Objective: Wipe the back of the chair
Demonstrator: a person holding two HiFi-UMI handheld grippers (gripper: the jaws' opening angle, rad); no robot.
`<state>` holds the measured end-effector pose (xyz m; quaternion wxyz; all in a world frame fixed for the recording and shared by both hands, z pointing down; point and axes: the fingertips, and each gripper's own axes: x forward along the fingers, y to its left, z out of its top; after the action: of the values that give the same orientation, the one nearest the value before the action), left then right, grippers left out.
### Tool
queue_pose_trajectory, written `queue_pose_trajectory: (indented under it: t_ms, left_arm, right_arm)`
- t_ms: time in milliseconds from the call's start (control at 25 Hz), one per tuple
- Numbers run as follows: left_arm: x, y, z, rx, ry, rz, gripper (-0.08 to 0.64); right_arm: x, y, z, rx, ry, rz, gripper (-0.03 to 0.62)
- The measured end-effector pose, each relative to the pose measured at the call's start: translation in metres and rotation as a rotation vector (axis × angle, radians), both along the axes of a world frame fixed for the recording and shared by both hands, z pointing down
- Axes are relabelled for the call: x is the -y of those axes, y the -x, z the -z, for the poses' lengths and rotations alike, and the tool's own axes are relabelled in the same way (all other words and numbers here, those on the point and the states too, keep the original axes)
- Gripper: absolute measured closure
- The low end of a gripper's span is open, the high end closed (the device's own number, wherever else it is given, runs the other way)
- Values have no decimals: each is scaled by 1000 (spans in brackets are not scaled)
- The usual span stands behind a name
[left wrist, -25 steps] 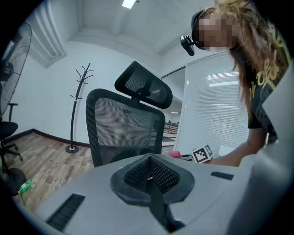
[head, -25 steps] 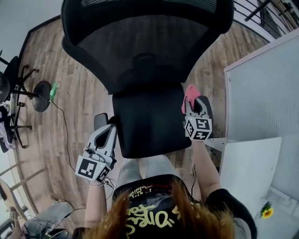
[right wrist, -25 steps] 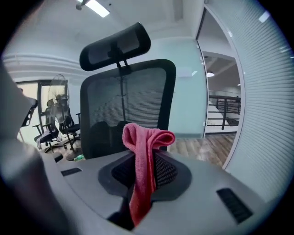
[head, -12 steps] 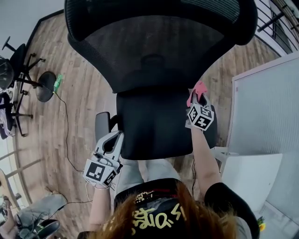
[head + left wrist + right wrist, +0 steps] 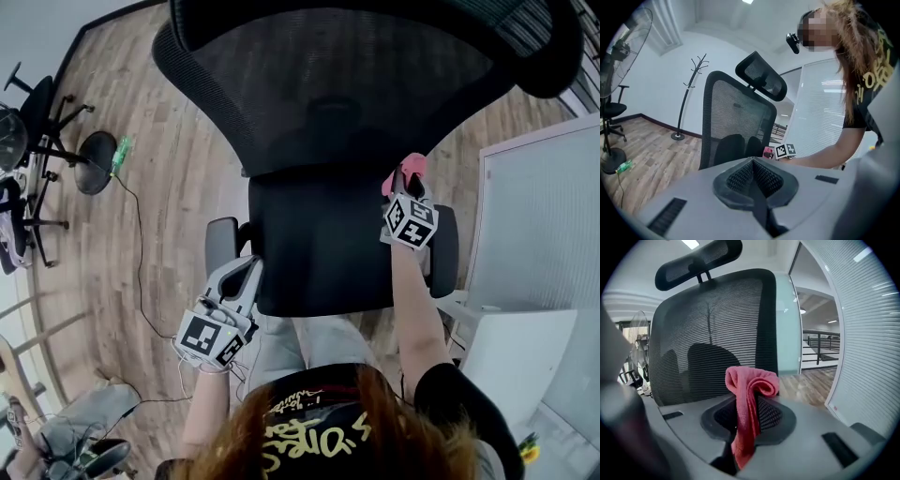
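My right gripper [image 5: 409, 192], clamped on the pink cloth [image 5: 749, 392], has crept along the seat's [image 5: 319, 248] right edge toward the chair back [image 5: 356, 84], so wiping looks close. My left gripper [image 5: 246, 275] hangs closed and empty.

You are standing on a wood-plank floor [image 5: 178, 187] in a white-walled office. To your left, a standing fan [image 5: 626, 40] and a black office chair [image 5: 611, 110] sit near the wall. A small green object [image 5: 119, 155] and a thin black cable [image 5: 139, 244] lie on the boards. A dark coat stand [image 5: 686, 101] rises against the white wall [image 5: 656, 93]. To your right hang pale horizontal blinds [image 5: 867, 324], and a dark railing [image 5: 820, 348] shows beyond glass. A ceiling strip light [image 5: 690, 243] glows overhead.
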<state>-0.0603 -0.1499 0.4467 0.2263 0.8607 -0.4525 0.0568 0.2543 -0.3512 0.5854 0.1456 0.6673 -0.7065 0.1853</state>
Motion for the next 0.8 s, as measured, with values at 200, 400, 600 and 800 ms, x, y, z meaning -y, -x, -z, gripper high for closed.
queue_pose_trajectory:
  t_ms: [200,400,600,800]
  left_arm:
    - [10,3,-1,-24,-9,-27,565]
    - [19,17,-1,-42,-12,-27,565]
    - [23,33,-5,-71,-1,-16,565]
    - [26,48,-13,-71,21,7,565]
  right_arm:
    - [6,52,-3,-9,-4,77,518]
    - [11,96,-5,23,-9,85,518]
    - [6,152,-7,34,-12,179,518]
    - [-2,202,-8,31,-15,265,518]
